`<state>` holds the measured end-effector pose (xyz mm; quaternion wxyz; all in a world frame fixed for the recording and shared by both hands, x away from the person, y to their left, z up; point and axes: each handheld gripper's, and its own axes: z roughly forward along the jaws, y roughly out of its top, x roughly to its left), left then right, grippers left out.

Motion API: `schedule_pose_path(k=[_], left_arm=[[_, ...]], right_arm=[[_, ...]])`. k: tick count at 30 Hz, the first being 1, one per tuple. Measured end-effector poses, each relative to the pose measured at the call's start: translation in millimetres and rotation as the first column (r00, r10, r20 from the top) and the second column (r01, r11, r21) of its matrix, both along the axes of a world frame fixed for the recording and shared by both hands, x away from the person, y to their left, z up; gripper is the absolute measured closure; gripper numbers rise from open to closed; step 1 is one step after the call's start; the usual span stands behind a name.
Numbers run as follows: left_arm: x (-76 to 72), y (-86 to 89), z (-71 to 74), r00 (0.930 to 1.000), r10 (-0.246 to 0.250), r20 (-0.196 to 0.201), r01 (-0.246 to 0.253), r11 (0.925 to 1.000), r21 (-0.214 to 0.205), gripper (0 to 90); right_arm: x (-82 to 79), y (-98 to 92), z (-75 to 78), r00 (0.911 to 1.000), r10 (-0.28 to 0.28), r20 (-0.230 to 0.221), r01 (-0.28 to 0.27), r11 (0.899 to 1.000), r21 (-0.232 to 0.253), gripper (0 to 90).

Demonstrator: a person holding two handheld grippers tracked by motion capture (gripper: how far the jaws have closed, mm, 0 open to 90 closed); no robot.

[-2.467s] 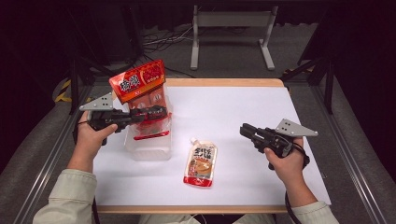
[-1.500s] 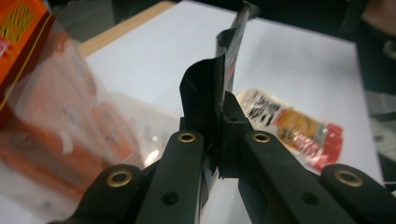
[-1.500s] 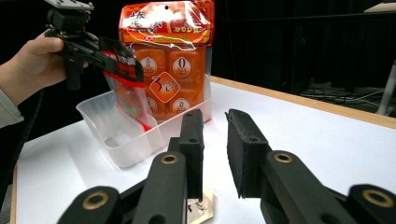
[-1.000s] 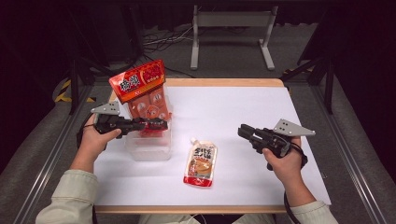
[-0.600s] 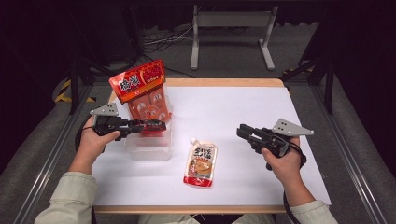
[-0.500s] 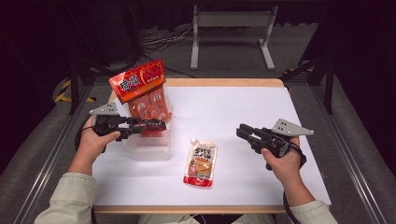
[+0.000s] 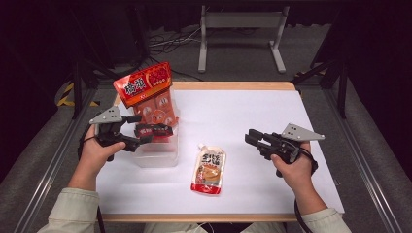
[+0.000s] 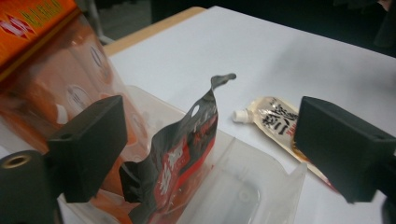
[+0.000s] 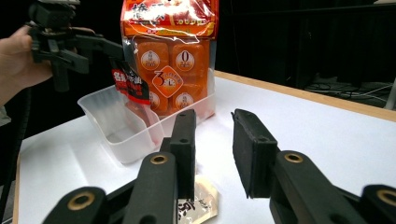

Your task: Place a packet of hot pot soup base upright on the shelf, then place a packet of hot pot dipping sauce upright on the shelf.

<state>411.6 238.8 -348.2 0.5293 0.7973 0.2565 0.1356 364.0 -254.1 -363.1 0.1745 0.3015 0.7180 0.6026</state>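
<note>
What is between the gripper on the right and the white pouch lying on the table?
Nothing visible. The right hand-held gripper hovers with its jaws open and empty. Bare white table lies between it and the spout pouch. The clear tub sits farther off, on the pouch's other side.

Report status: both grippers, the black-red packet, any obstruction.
Left gripper open, jaws just opened, black-red packet loose between them in clear tub. Right gripper open, empty. Spouted pouch unobstructed.
</note>
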Motion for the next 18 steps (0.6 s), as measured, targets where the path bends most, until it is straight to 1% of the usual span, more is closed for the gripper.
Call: schedule_pose_path(k=[1, 2, 4, 5, 8, 9, 10, 11, 12, 13, 14, 16, 18], left_arm=[[-3.5, 0.2, 0.9, 1.0, 0.006, 0.004, -0.006, 0.9999, -0.014, 8.6], [-3.5, 0.2, 0.9, 1.0, 0.006, 0.004, -0.006, 0.9999, -0.014, 8.5], [-12.4, 0.3, 2.4, 0.9998, 0.02, 0.008, -0.02, 0.9989, -0.042, 8.6], [-16.0, 0.5, 2.8, 0.9995, 0.027, 0.018, -0.026, 0.9985, -0.048, 8.6], [-27.1, 1.1, 1.5, 0.9988, 0.043, 0.023, -0.042, 0.9976, -0.055, 8.6], [-30.4, 2.0, 0.5, 0.9986, 0.05, 0.018, -0.049, 0.9969, -0.062, 8.6], [-35.3, 3.4, -2.1, 0.999, 0.044, -0.003, -0.044, 0.9957, -0.081, 8.6], [-38.3, 4.4, -4.0, 0.9992, 0.037, -0.015, -0.038, 0.9953, -0.089, 8.4], [-38.3, 4.4, -4.0, 0.9992, 0.037, -0.015, -0.038, 0.9953, -0.089, 8.3], [-41.4, 4.9, -5.6, 0.9991, 0.038, -0.021, -0.039, 0.9956, -0.086, 8.3], [-45.9, 5.6, -7.6, 0.9986, 0.046, -0.025, -0.048, 0.9969, -0.063, 8.3], [-50.7, 6.9, -9.0, 0.9986, 0.049, -0.019, -0.049, 0.9976, -0.048, 8.3], [-54.4, 6.9, -9.3, 0.9985, 0.051, -0.017, -0.052, 0.9975, -0.048, 8.3]], right_arm=[[0.2, 0.7, -1.1, 1.0, 0.0, -0.003, 0.0, 1.0, -0.001, 70.1], [0.4, 1.4, -1.9, 1.0, 0.001, -0.006, -0.001, 1.0, -0.003, 70.1], [0.5, 2.2, -2.8, 0.9999, 0.002, -0.011, -0.002, 1.0, -0.007, 70.1], [0.6, 2.9, -3.5, 0.9999, 0.005, -0.013, -0.005, 1.0, -0.008, 70.0], [0.7, 4.2, -5.7, 0.9998, 0.006, -0.019, -0.006, 1.0, -0.013, 69.6], [0.9, 4.4, -6.2, 0.9997, 0.007, -0.022, -0.007, 1.0, -0.014, 69.3], [1.1, 4.6, -6.4, 0.9998, 0.006, -0.021, -0.007, 1.0, -0.014, 69.0], [1.4, 4.9, -6.6, 0.9998, 0.008, -0.019, -0.008, 1.0, -0.015, 68.6], [1.3, 5.3, -6.9, 0.9997, 0.008, -0.022, -0.008, 1.0, -0.016, 67.7], [1.3, 5.3, -6.9, 0.9997, 0.008, -0.022, -0.008, 1.0, -0.016, 67.7], [1.4, 5.8, -7.2, 0.9997, 0.008, -0.023, -0.008, 1.0, -0.016, 66.8], [1.6, 7.6, -7.8, 0.9996, 0.008, -0.026, -0.008, 1.0, -0.012, 64.9], [2.0, 9.4, -8.4, 0.9995, 0.009, -0.029, -0.009, 1.0, -0.009, 62.1]])
